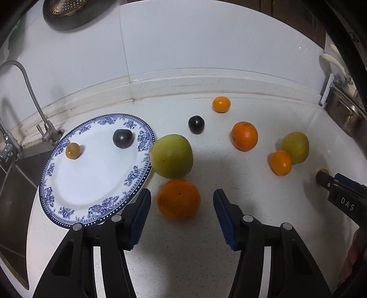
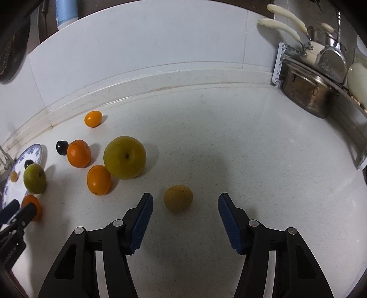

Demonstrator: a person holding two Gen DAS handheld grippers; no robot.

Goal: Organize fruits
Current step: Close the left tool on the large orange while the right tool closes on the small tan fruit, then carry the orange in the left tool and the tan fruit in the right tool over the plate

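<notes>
A blue-patterned plate (image 1: 68, 183) holds a small brown fruit (image 1: 73, 150) and a dark plum (image 1: 122, 138). My left gripper (image 1: 182, 201) is open, its fingers either side of a large orange (image 1: 178, 199) on the counter. A green apple (image 1: 171, 156) touches the plate's rim. Another plum (image 1: 196, 124), oranges (image 1: 244, 136) (image 1: 221, 104) (image 1: 281, 162) and a second green apple (image 1: 295, 147) lie scattered. My right gripper (image 2: 185, 205) is open around a small yellow-brown fruit (image 2: 178, 198); the gripper also shows in the left wrist view (image 1: 321, 177).
A sink with a tap (image 1: 27, 91) lies left of the plate. A steel pot (image 2: 307, 91) and utensils (image 2: 286, 20) stand at the back right. A tiled wall (image 1: 206, 45) backs the white counter (image 1: 240, 206). A colander (image 1: 68, 11) hangs above.
</notes>
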